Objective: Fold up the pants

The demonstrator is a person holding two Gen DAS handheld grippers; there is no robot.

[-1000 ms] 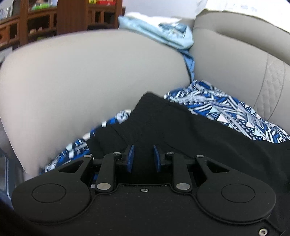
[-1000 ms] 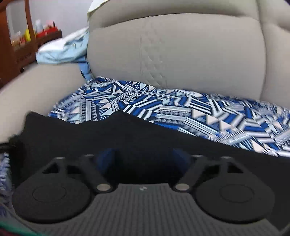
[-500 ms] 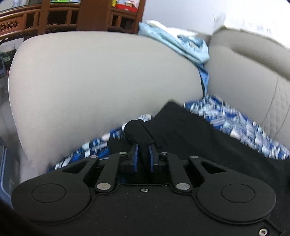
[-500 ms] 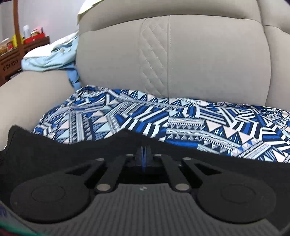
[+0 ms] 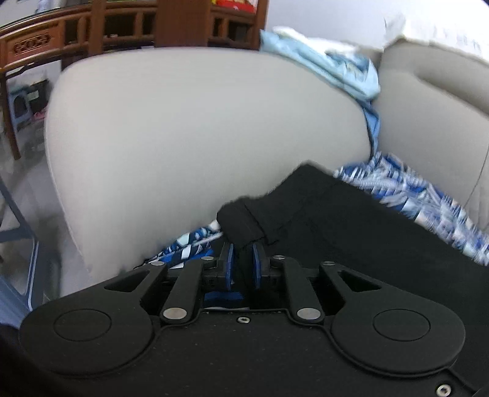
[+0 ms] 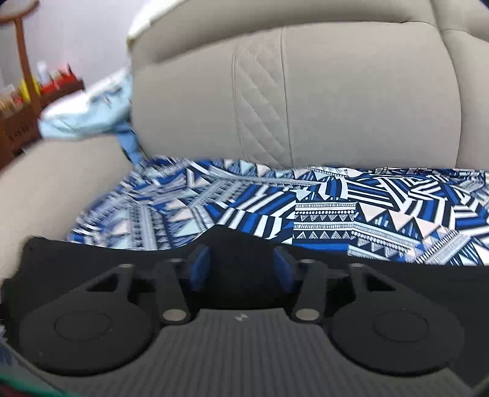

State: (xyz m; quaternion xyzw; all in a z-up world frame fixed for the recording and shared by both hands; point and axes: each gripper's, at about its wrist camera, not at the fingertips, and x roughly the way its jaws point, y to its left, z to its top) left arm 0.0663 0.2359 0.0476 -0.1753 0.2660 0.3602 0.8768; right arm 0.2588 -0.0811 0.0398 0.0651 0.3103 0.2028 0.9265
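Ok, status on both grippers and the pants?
Left gripper shut on pants. Right gripper open, jaws just opening, black cloth between them. Nothing in the way.

One pair of black pants (image 5: pixel 351 232) lies at the lower middle of both frames, on one blue-and-white patterned cloth (image 6: pixel 321 207) that crosses the middle of the right wrist frame. One beige sofa (image 6: pixel 336 100) fills the upper half of each frame, with one light blue garment (image 5: pixel 336 70) at the upper right of the left wrist frame. Two grippers show, the left gripper (image 5: pixel 243 265) and the right gripper (image 6: pixel 241 268), one at the bottom of each frame, and one wooden shelf (image 5: pixel 128 27) stands at the upper left.
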